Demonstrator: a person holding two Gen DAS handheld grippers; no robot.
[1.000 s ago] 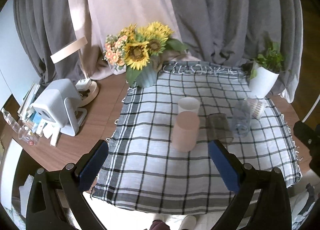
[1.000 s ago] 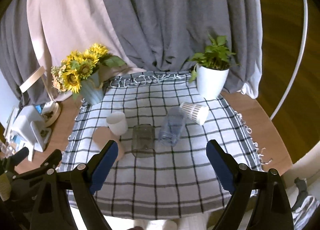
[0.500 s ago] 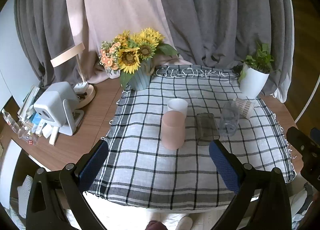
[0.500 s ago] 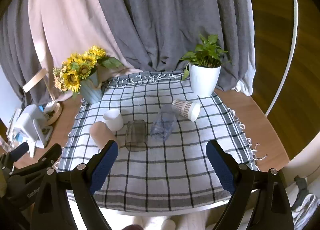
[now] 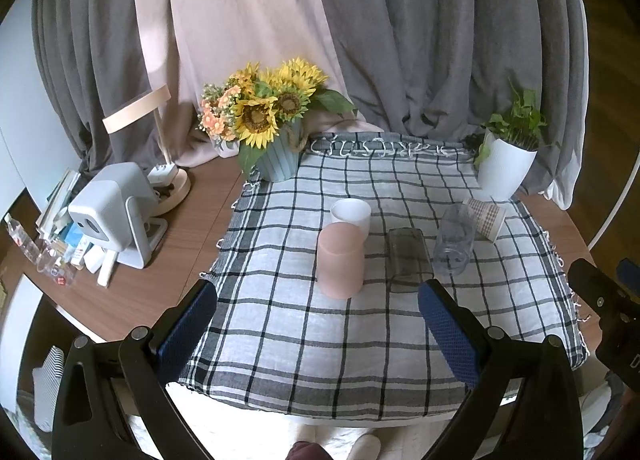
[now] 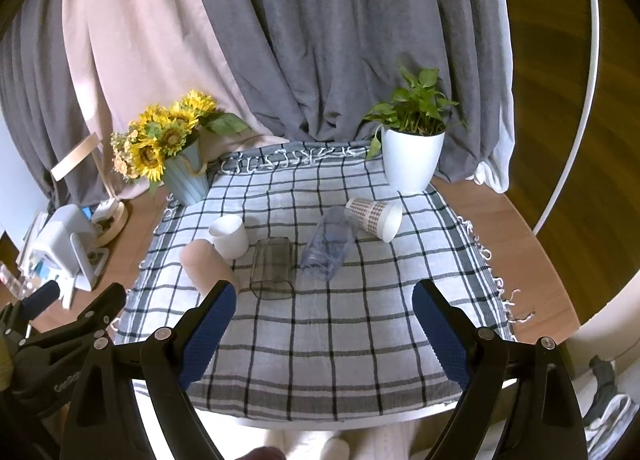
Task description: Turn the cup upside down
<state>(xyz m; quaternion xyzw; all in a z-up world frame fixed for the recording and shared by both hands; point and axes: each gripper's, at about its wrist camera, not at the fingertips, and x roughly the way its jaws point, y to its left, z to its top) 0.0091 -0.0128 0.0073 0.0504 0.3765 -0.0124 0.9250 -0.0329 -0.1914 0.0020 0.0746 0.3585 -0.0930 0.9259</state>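
Observation:
Several cups sit on a checked cloth [image 5: 320,332] [image 6: 320,332]. A pink cup [image 5: 340,260] [image 6: 202,264] stands upside down. A white cup [image 5: 351,213] [image 6: 229,236] stands upright behind it. A smoky glass [image 5: 408,256] [image 6: 273,268], a clear plastic cup [image 5: 454,246] [image 6: 328,244] and a patterned paper cup [image 5: 485,217] [image 6: 374,215] lie on their sides. My left gripper [image 5: 316,324] is open and empty, held back near the cloth's front. My right gripper [image 6: 322,320] is open and empty, also held back.
A sunflower vase [image 5: 276,131] [image 6: 180,155] stands at the back left and a white plant pot [image 5: 505,167] [image 6: 412,163] at the back right. A white device [image 5: 116,215], a lamp base [image 5: 170,187] and small clutter sit left of the cloth. Curtains hang behind.
Both grippers have drawn back and up from the table, so the cups look smaller and farther. The cups have not moved. Both grippers stay open.

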